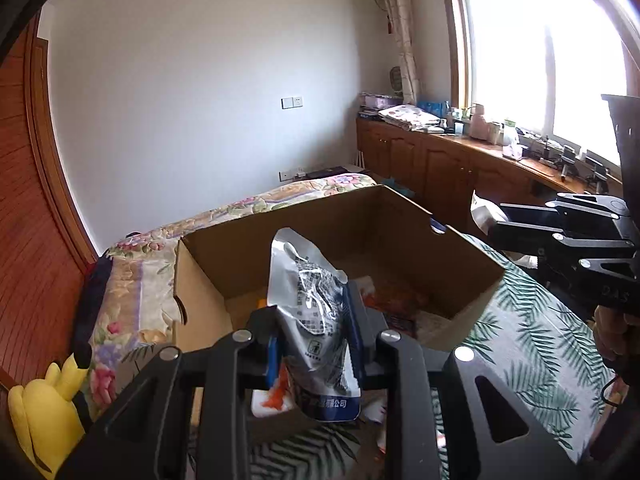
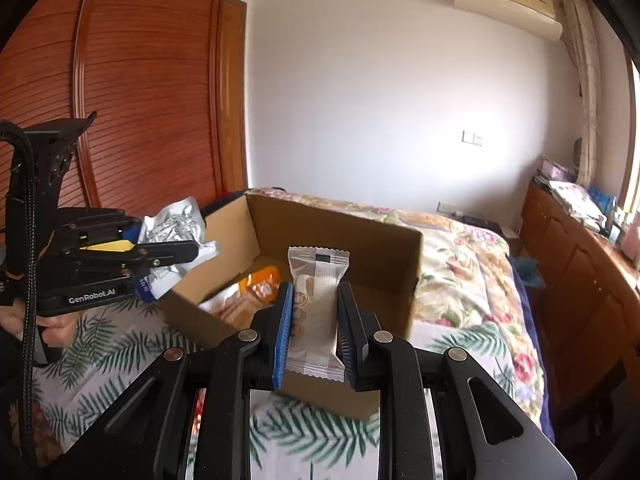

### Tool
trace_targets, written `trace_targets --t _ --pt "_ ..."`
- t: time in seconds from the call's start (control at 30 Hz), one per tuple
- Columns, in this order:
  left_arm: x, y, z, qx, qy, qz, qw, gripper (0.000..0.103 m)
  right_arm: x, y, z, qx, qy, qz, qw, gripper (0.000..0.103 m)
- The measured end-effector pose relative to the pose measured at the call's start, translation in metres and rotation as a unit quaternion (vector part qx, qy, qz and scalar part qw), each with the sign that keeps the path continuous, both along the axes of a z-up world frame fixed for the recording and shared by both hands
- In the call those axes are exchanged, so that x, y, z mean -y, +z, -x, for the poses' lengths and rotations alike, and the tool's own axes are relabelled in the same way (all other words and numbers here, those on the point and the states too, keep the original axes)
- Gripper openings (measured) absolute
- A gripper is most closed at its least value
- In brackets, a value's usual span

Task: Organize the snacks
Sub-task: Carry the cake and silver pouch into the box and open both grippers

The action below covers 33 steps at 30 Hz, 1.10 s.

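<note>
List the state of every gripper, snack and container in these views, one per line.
left gripper: shut on the silver pouch, raised near the box.
silver pouch: crumpled, held upright, not yet in the box.
right gripper: shut on the white wrapped bar.
white wrapped bar: sealed, held upright in front of the box.
cardboard box: open-topped, on the bed, a few snacks inside.
orange packet: lying in the box.

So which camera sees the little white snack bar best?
The right wrist view. The white snack bar stands upright, pinched in the right gripper, front and centre. In the left wrist view only its pale end pokes out, washed out by window light.
</note>
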<state>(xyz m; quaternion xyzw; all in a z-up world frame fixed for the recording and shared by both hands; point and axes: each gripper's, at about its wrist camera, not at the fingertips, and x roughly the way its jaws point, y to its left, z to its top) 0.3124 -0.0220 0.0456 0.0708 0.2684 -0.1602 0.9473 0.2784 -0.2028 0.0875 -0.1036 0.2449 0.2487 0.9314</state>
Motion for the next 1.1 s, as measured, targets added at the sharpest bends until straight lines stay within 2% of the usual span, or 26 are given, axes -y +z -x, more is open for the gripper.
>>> trace_targets --t 0.37,0.87,1.0,1.1 --pt "-0.011 -0.036 -0.047 -0.032 0.011 0.012 0.9994 0.025 -0.027 -0.033 -0.044 -0.027 0.007 0.018 0.999 0.020" --pt "-0.002 -0.054 -0.063 -0.065 0.013 -0.010 0.9977 0.028 -0.049 -0.060 -0.076 -0.062 0.017 0.016 0.998 0.020" --pt "-0.005 -0.057 -0.065 -0.076 0.021 -0.009 0.9969 0.033 -0.056 -0.066 -0.078 -0.079 0.026 0.012 0.996 0.020" --pt "-0.008 -0.057 -0.066 -0.076 0.025 -0.007 0.9968 0.033 -0.059 -0.070 -0.081 -0.090 0.029 0.012 0.995 0.020"
